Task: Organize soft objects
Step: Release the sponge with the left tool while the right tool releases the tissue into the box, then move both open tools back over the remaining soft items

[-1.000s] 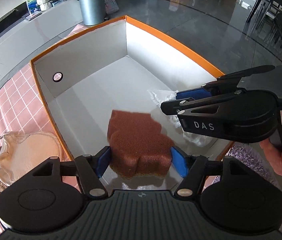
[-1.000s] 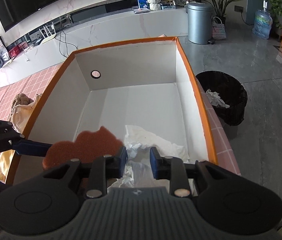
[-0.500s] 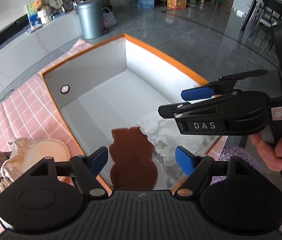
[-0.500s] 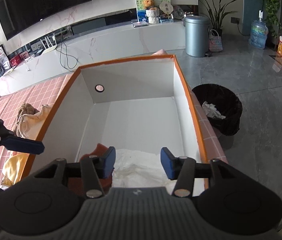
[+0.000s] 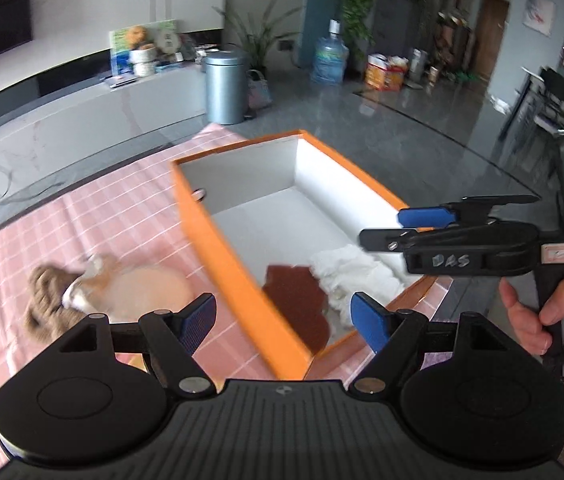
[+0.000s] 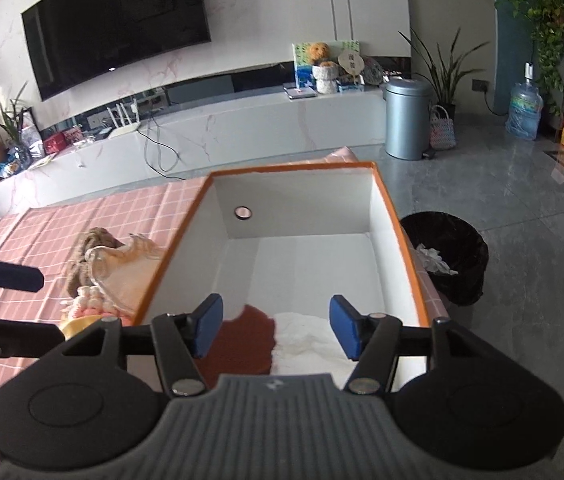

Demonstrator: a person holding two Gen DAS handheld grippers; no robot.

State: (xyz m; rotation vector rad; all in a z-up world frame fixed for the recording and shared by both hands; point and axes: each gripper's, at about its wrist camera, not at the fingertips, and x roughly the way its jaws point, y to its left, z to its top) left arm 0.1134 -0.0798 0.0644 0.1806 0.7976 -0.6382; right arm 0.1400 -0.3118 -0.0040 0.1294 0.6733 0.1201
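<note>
- Left gripper (image 5: 284, 318): released, blue pads spread wide, nothing between them; raised above the near end of the box.
- Right gripper (image 6: 275, 330): likewise released, pads wide apart, nothing grasped; poised over the near end of the box interior.
- In the left wrist view, right gripper (image 5: 422, 226) seen side-on ahead and to the right of the left gripper, over the right rim of the box; held at its grip by the right hand (image 5: 542, 320).
- Orange-rimmed white box (image 5: 217, 236) (image 6: 396, 232): directly ahead of both grippers, open-topped, round hole in the far end wall.
- Brown sponge (image 5: 296, 308) (image 6: 241, 344): lying flat on the box floor at the near end, below and between the pads of the left gripper; under the left pad of the right gripper in the right wrist view.
- White cloth (image 5: 356, 276) (image 6: 310, 340): crumpled on the box floor, just beside the sponge on its right, touching it along one edge.
- Heap of soft items (image 5: 113, 292) (image 6: 109, 268): outside the box, ahead and left of both grippers, resting on the pink checked tablecloth (image 5: 81, 236) (image 6: 93, 216); a brown knitted piece at the far-left side, a pale peach piece against it. Blurred in the left wrist view.
- Black waste bin (image 6: 448, 256): on the floor, ahead and right of the right gripper, beside the box, white scraps inside.
</note>
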